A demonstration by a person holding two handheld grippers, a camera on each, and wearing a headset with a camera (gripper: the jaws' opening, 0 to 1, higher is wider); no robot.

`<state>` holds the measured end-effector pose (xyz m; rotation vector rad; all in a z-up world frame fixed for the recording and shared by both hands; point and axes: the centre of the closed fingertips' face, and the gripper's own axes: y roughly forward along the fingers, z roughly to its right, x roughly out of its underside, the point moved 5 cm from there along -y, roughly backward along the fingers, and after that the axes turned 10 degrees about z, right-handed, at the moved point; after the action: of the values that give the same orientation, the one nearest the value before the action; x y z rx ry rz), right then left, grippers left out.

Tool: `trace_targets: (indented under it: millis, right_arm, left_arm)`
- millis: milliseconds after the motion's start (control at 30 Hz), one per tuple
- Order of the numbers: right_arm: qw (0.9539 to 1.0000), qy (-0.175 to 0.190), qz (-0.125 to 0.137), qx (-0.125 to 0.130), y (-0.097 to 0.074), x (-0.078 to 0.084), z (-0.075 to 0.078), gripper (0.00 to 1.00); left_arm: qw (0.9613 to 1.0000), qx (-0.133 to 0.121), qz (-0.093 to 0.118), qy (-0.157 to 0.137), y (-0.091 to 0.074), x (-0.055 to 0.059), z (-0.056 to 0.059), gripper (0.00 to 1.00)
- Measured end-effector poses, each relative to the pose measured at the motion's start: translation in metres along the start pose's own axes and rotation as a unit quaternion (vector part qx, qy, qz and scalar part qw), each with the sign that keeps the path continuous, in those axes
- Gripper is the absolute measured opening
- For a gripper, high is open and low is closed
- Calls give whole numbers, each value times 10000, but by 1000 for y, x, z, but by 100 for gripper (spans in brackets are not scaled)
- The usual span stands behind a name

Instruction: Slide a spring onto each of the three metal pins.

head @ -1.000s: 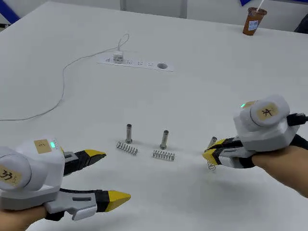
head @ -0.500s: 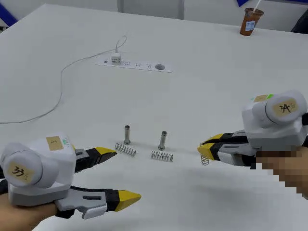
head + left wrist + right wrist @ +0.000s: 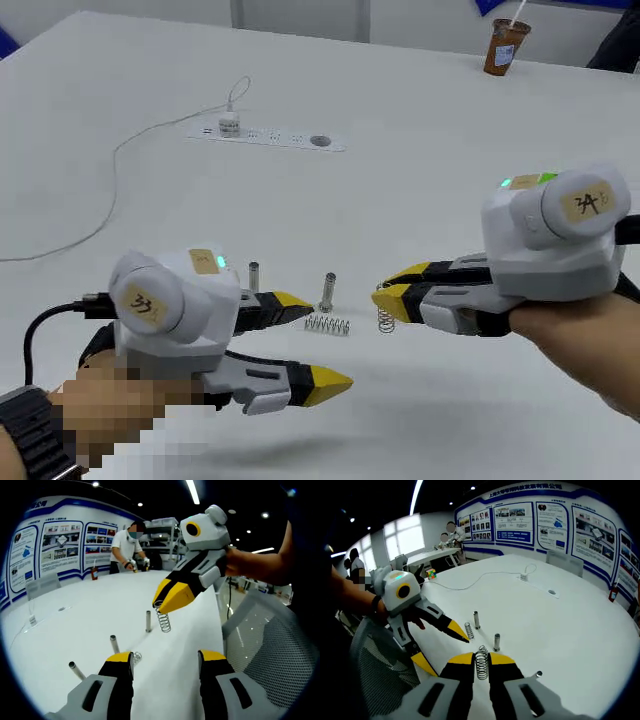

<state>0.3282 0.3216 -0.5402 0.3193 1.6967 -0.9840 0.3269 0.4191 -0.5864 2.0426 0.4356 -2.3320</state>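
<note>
right tool (image 3: 385,295) clenched on one spring (image 3: 386,320). left tool (image 3: 331,342) released. three pins (image 3: 496,641) stand bare on the surface (image 3: 570,625), a second spring (image 3: 327,325) lying beside them

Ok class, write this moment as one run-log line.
right gripper: shut on small metal coil spring | left gripper: open, empty | three upright metal pins: bare

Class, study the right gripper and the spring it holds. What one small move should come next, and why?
Probably carry the spring over the pin just ahead of the jaws and lower it on. The right gripper is shut on the spring, which hangs upright from its tips, and that pin stands bare. The left gripper is open, holding nothing.
</note>
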Motion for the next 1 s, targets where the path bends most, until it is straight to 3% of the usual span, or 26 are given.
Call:
trace_targets:
  millis: [433,633,800,1000]
  right_arm:
    - [9985,302,312,-320,9,-12,-22,12]
    - [9974,406,416,-436,11,-15,-28,12]
    - [9975,369,397,-452,10,-14,-29,12]
    - [9981,248,336,-460,7,-13,-29,12]
  left_arm:
    - [9988,93,280,-395,10,-11,-4,32]
    - [9986,119,319,-401,11,-11,-3,25]
    - [9987,172,356,-313,11,-12,-1,12]
    - [9990,177,360,-205,11,-13,-1,12]
